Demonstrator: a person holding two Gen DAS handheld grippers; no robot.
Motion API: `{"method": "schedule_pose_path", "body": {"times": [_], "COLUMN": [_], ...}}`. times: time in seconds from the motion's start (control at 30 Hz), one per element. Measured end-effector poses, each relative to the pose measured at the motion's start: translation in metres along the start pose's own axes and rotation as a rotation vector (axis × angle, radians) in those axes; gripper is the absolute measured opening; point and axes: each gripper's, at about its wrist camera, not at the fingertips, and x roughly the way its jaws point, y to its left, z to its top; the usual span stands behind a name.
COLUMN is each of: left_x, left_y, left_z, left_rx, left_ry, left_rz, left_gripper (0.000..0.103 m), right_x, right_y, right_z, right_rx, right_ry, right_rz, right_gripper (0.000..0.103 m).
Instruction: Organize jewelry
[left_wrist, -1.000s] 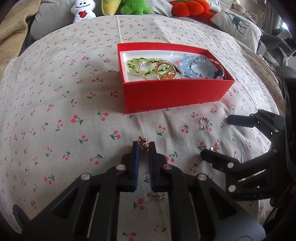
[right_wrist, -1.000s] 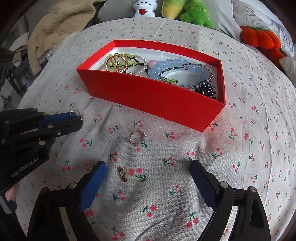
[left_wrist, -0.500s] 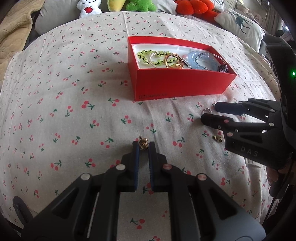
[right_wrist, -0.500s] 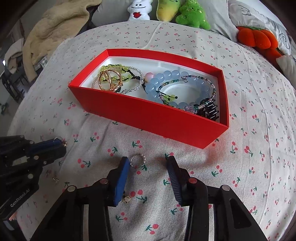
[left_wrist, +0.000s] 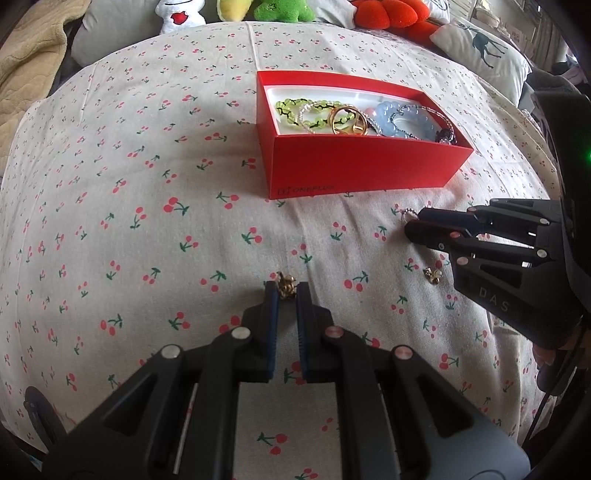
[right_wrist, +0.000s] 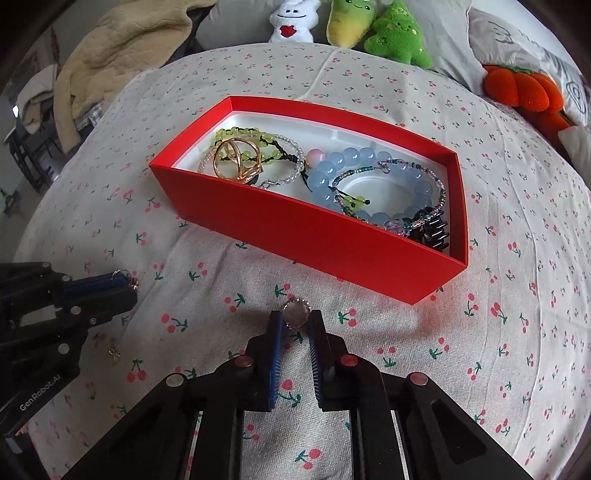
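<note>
Silver beaded ring (right_wrist: 295, 313), lower centre on the bed (right_wrist: 498, 229): my right hand-held gripper (right_wrist: 295, 325) is closing across its band. Light, stiff, slippery. My left hand-held gripper (left_wrist: 286, 291) pinches a gold earring (left_wrist: 286, 284).

Cherry-print bedspread (left_wrist: 110, 184) filling the frame, beige quilted blanket (right_wrist: 122, 44) upper left, plush toys (right_wrist: 369, 26) along the top, deer-print pillow (left_wrist: 480, 48) upper right, daylight

One red box (right_wrist: 314, 236), four plush toys (right_wrist: 397, 37), two tongs (right_wrist: 295, 326).
</note>
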Motion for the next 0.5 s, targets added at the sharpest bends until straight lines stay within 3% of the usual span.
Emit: {"method": "schedule_pose_path", "body": {"times": [0.5], "left_x": [-0.0032], "left_y": [0.0066], "left_z": [-0.0002], "left_rx": [-0.028], "left_ry": [-0.001], "left_rz": [0.002], "left_gripper": [0.011], "right_x": [-0.0051], "right_y": [-0.0015], "right_z": [-0.0023], "right_rx": [0.011], "right_ry": [0.004], "right_rz": [0.014], "right_gripper": [0.007]}}
